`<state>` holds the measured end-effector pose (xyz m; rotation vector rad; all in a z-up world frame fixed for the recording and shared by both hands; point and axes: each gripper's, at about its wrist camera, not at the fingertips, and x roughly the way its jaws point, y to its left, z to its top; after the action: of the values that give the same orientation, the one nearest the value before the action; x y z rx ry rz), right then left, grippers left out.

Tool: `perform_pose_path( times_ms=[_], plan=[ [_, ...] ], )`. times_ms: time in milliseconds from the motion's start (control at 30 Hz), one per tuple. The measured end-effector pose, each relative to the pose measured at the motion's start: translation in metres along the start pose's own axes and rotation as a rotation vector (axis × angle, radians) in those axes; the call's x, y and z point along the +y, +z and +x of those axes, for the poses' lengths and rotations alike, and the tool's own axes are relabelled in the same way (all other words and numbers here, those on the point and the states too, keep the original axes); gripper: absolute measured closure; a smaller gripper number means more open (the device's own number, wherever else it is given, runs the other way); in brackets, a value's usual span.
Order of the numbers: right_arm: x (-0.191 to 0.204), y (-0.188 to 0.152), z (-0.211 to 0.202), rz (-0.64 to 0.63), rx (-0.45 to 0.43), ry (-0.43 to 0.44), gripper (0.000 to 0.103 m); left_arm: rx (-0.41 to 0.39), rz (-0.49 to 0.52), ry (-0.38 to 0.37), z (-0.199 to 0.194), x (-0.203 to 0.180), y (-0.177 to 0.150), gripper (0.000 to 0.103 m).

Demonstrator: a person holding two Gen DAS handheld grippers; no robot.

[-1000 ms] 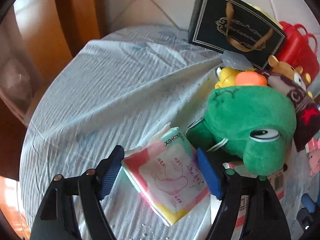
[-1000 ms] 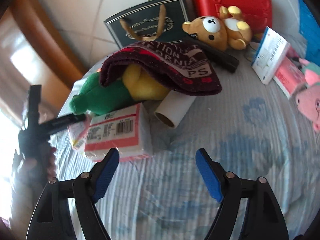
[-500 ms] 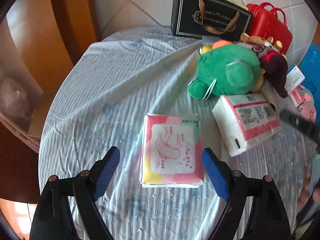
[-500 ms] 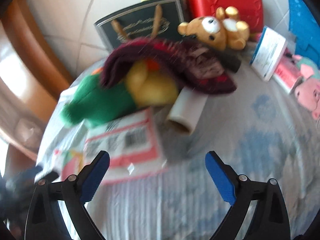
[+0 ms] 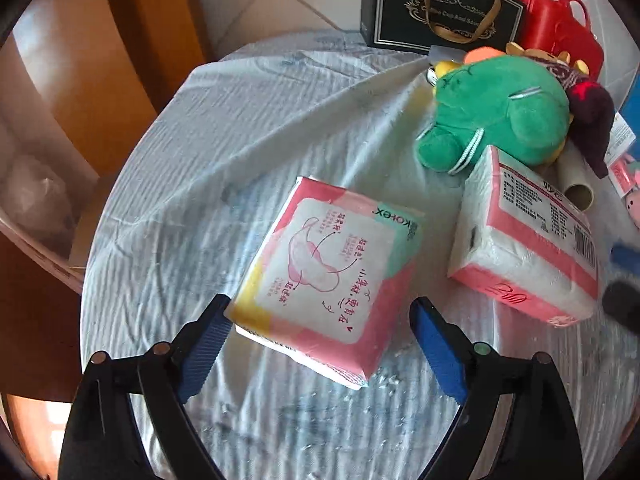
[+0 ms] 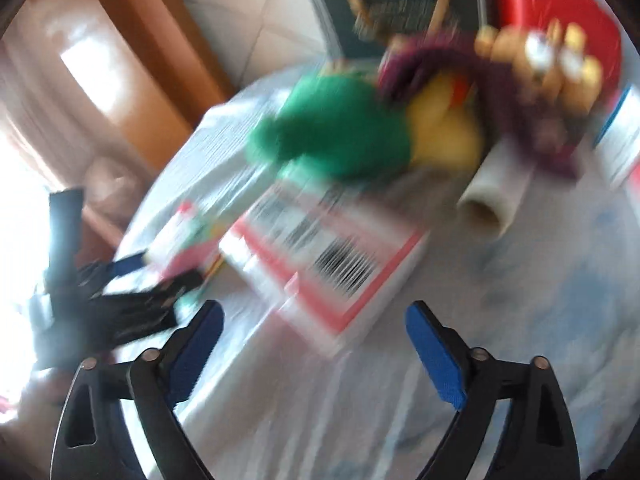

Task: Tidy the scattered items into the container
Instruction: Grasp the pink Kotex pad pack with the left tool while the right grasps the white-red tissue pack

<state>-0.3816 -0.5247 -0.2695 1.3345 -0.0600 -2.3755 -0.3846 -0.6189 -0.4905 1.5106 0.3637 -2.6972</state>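
Note:
A pink Kotex pad pack (image 5: 326, 276) lies flat on the pale cloth. My left gripper (image 5: 320, 332) is open, its blue pads either side of the pack's near end, apart from it. A pink-and-white tissue pack (image 5: 528, 240) lies to its right; it also shows in the blurred right wrist view (image 6: 324, 256). My right gripper (image 6: 314, 340) is open and empty just in front of that pack. The black gift bag (image 5: 440, 8) stands at the table's back. My left gripper also shows at the left of the right wrist view (image 6: 132, 280).
A green plush (image 5: 496, 116) under a maroon cloth (image 5: 592, 120), a brown bear (image 6: 552, 64), a cardboard tube (image 6: 492, 200) and a red case (image 5: 560, 32) crowd the back right. A wooden door (image 5: 120, 60) stands beyond the table's left edge.
My left gripper has moved closer to the pad pack, which now sits between its pads. My right gripper swung left toward the tissue pack; its view is motion-blurred.

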Motion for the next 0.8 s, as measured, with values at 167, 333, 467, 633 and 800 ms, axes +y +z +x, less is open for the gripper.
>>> perform_pose_path(
  times_ms=[167,333,467,633,800],
  plan=[
    [-0.004,0.017,0.027,-0.152,-0.046,-0.049,0.0,0.018,-0.045,-0.018,0.014,-0.008,-0.008,0.021],
    [0.007,-0.012,0.029,-0.121,0.068,0.231,0.002,0.002,-0.063,-0.002,0.006,-0.001,-0.019,0.026],
    [0.02,-0.016,0.013,-0.21,-0.007,0.135,0.001,-0.032,-0.062,0.006,0.002,0.0,-0.016,0.026],
    [0.019,-0.008,0.027,-0.169,-0.018,0.118,0.001,-0.055,0.005,0.044,0.01,-0.005,-0.008,0.026],
    [0.042,-0.016,0.049,-0.164,-0.02,0.055,0.001,-0.073,-0.014,0.031,0.012,0.009,-0.013,0.032]
  ],
)
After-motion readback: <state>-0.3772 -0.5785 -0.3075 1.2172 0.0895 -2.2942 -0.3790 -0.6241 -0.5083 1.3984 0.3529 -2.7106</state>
